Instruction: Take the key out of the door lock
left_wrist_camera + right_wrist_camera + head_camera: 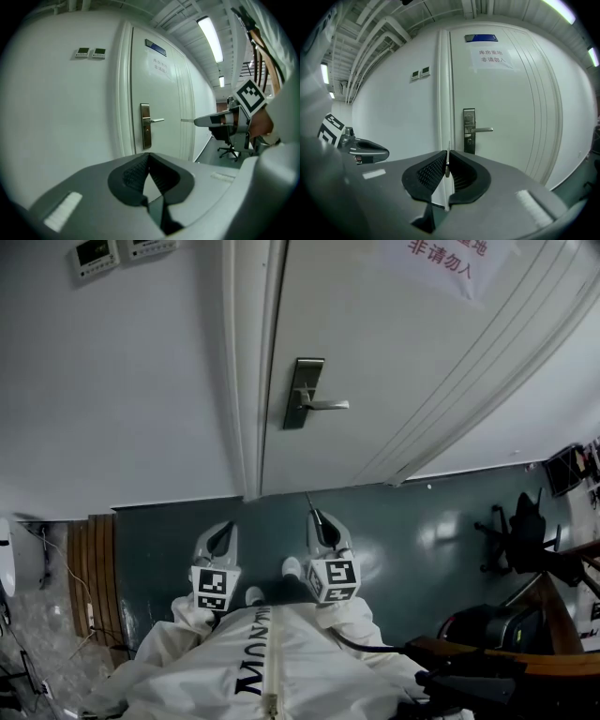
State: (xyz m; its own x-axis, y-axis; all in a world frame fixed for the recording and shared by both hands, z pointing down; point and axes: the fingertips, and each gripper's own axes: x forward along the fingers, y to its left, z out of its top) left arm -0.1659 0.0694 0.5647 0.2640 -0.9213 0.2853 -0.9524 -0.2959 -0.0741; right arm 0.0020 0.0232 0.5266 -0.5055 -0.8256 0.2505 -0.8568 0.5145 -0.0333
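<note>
Pinching the thin silvery metal key (447,165) edge-on, well clear of the white door's (511,117) steel lock plate (469,133), the right gripper (447,152) could let it twist loose and drop if jolted, while the left gripper (149,157) is clenched empty.

The door notice (441,261) runs off the head view's top edge, its red print cut short; the keyhole in the lock plate (302,395) is too small to make out; the key (447,167) pinched in the right tool (447,153) shows only edge-on, its shape unreadable; the person's white suit (281,662) is cut by the bottom edge.
</note>
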